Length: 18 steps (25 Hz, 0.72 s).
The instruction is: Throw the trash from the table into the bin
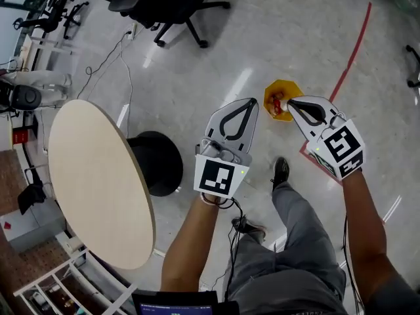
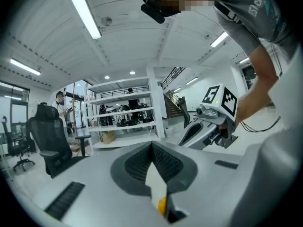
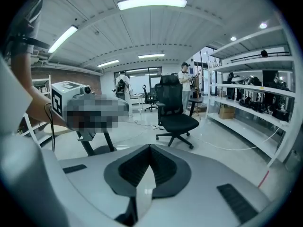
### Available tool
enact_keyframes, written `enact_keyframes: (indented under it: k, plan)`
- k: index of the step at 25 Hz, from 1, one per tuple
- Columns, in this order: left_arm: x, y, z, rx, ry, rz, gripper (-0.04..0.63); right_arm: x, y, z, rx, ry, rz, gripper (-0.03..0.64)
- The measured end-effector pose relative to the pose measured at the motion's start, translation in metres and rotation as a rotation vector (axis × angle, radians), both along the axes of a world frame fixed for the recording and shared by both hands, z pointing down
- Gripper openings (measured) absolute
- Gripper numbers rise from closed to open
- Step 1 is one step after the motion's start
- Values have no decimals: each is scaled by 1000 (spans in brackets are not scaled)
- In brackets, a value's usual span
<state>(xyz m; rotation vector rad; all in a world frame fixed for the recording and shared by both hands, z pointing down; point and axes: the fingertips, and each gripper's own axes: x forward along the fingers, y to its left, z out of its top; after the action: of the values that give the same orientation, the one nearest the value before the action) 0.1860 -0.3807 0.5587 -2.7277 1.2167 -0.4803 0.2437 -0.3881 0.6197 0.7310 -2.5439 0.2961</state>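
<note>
1. Left gripper (image 1: 252, 102): jaws fully together, tips meeting, nothing between them. It is held up in the air, right of the tabletop (image 1: 98, 182) and clear of it.
2. Right gripper (image 1: 291, 102): jaws also closed tip to tip, with nothing in their grip. In the head view its tip overlaps the right edge of the bin (image 1: 278, 84).
3. The bin is yellow and stands on the floor (image 1: 289, 31), just beside a red line (image 1: 351, 61) and well apart from the tabletop.
4. Trash (image 1: 276, 104): a red-and-pale piece lies inside the bin; too small to tell what it is.
5. The tabletop is round and pale and sits on a black pedestal base (image 1: 157, 163).
6. A black office chair (image 1: 167, 2) stands on the floor beyond the tabletop.
7. The two grippers are side by side, near each other, not touching.
</note>
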Motion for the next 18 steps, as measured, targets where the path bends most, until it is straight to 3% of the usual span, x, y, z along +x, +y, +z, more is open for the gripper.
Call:
enact_keyframes:
  k: [7,18]
  plan:
    - [-49,86,-115,75,-50,-64,34,-44,75,-121,55,-91,-32,9]
    - [-161,275,-287,238,-133,-233,34,-164,254,-314,227,-191,-239,9]
